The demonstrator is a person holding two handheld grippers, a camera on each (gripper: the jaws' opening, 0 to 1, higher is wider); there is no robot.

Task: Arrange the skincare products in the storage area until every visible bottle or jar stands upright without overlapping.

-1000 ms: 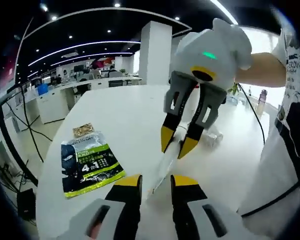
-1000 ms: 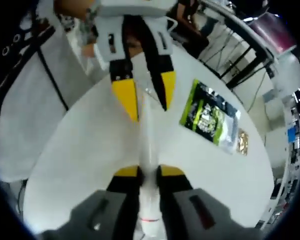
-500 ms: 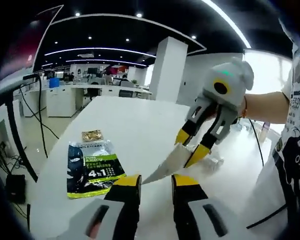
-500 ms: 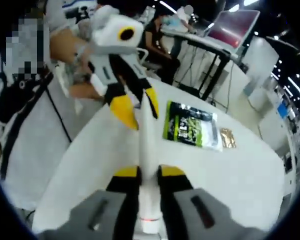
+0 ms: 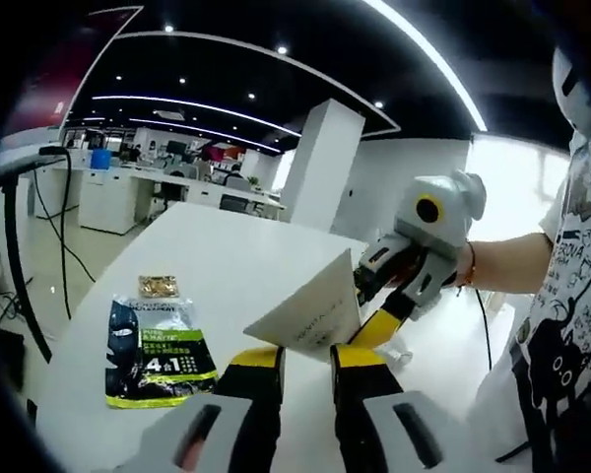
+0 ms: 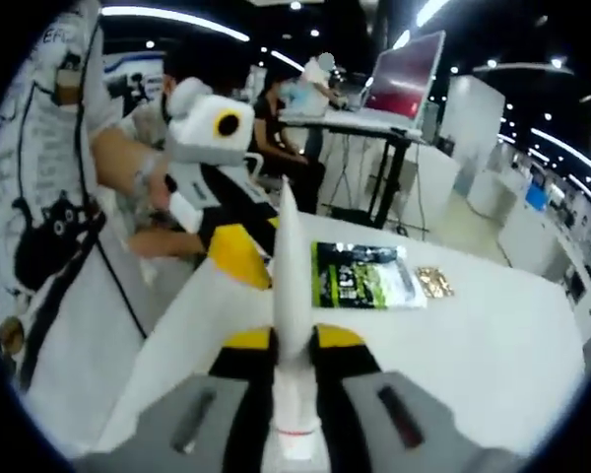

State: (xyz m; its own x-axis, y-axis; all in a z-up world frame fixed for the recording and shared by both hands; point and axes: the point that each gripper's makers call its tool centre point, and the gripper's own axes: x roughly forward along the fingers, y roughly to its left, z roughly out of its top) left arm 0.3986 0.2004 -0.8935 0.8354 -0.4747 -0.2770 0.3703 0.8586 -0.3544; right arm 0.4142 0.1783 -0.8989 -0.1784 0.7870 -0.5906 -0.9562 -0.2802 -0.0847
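Lay on the desk [image 5: 246,246], near the left edge: a green pouch [image 5: 156,345] and, just beyond it, a small gold packet [image 5: 158,287]. Stood close at the right edge: a person [image 5: 571,296]. Bare white desktop between.

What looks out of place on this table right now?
No upright bottles or jars in view. Both the left gripper and right gripper pinch a flat white sachet held in the air, while a green packet lies flat.
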